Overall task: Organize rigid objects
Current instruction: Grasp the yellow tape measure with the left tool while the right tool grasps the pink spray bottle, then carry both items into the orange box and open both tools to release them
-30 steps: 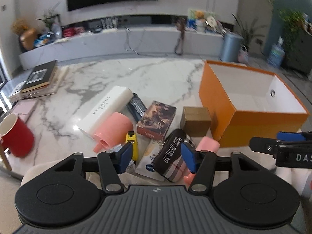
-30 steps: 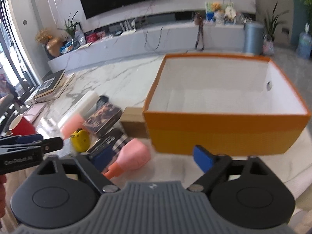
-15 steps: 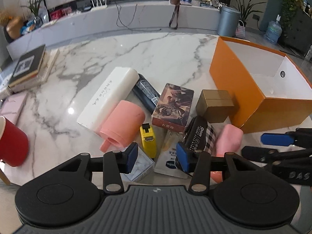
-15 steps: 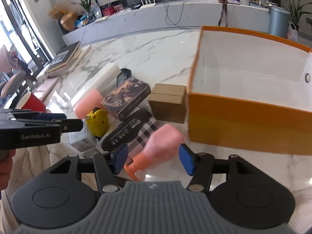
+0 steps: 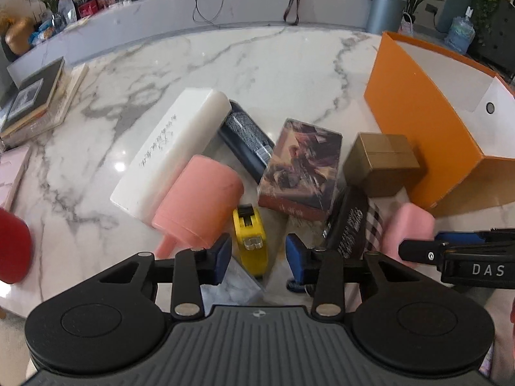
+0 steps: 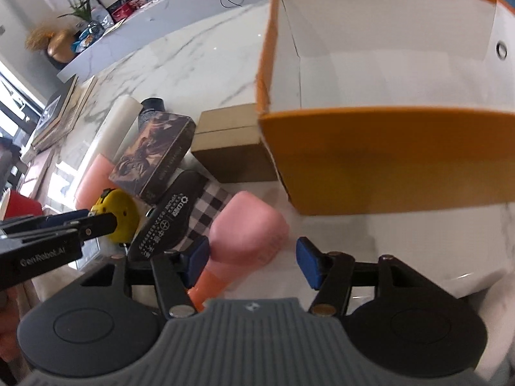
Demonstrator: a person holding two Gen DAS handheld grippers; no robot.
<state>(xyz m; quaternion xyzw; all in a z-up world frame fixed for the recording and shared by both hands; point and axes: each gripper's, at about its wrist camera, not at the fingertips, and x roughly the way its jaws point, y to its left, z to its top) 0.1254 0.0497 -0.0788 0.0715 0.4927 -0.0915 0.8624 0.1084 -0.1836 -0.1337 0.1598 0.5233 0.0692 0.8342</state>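
We are straddling the yellow tape measure (image 5: 250, 241) with our left gripper (image 5: 258, 255), fingers parted; our right gripper (image 6: 254, 262) is gaping around the pink bottle (image 6: 248, 230), the orange box (image 6: 386, 148) lying just beyond.

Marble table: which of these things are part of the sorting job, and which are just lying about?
Job:
orange box
yellow tape measure
pink bottle
pink cup
brown carton
picture-printed box
long white box
black case

Lying about:
red mug
stack of books
grey bin
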